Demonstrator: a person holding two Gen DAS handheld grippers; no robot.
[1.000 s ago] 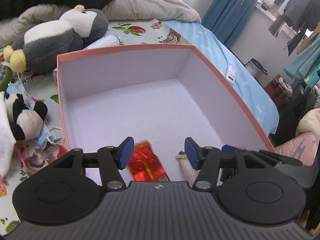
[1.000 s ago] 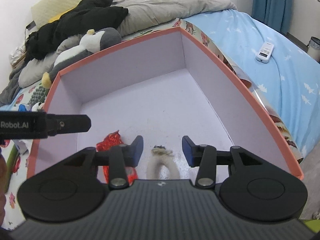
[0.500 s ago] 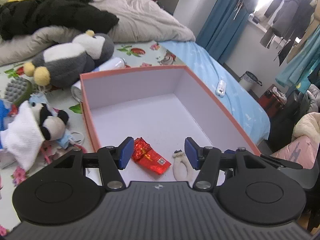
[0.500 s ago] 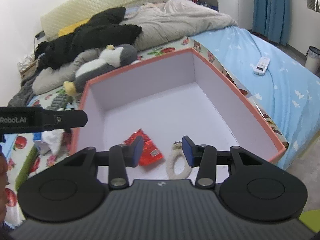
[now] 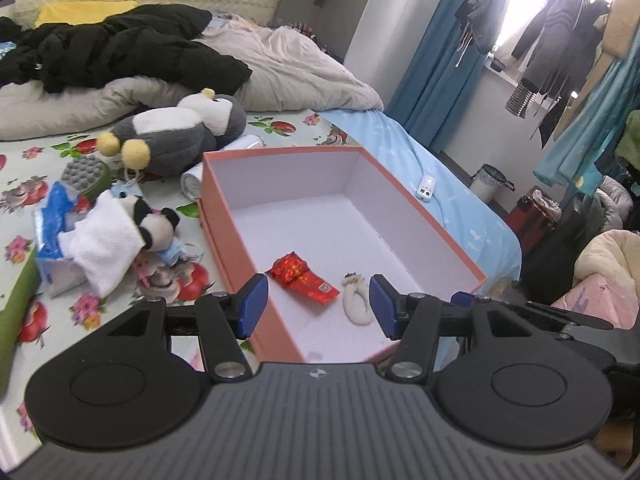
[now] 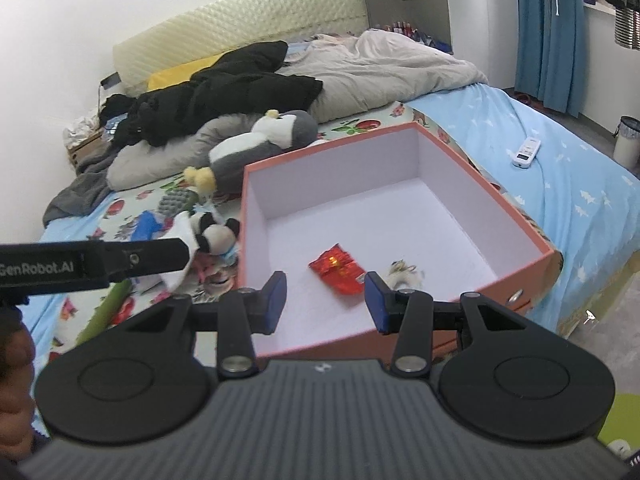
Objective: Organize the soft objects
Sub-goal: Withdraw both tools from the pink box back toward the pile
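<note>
An orange box (image 5: 224, 216) with a white inside sits on the bed; it also shows in the right wrist view (image 6: 516, 220). In it lie a red pouch (image 5: 302, 276) (image 6: 338, 270) and a white fluffy ring (image 5: 356, 300) (image 6: 402, 274). My left gripper (image 5: 318, 306) is open and empty, held back above the box's near edge. My right gripper (image 6: 324, 300) is open and empty, also above the near edge. A grey penguin plush (image 5: 172, 136) (image 6: 260, 144), a small panda plush (image 5: 154, 226) (image 6: 214, 234) and a white cloth (image 5: 102, 246) lie left of the box.
A blue tissue pack (image 5: 50, 216), a grey bumpy brush (image 5: 82, 172) and a face mask lie on the floral sheet. A black garment (image 6: 216, 96) and a grey duvet (image 6: 380, 64) are behind. A white remote (image 6: 526, 152) lies on the blue sheet right of the box. The left gripper's arm (image 6: 92, 266) crosses the right view.
Both grippers have pulled back and up from inside the box. The red pouch and the white ring stay on the box floor. Both stay open.
</note>
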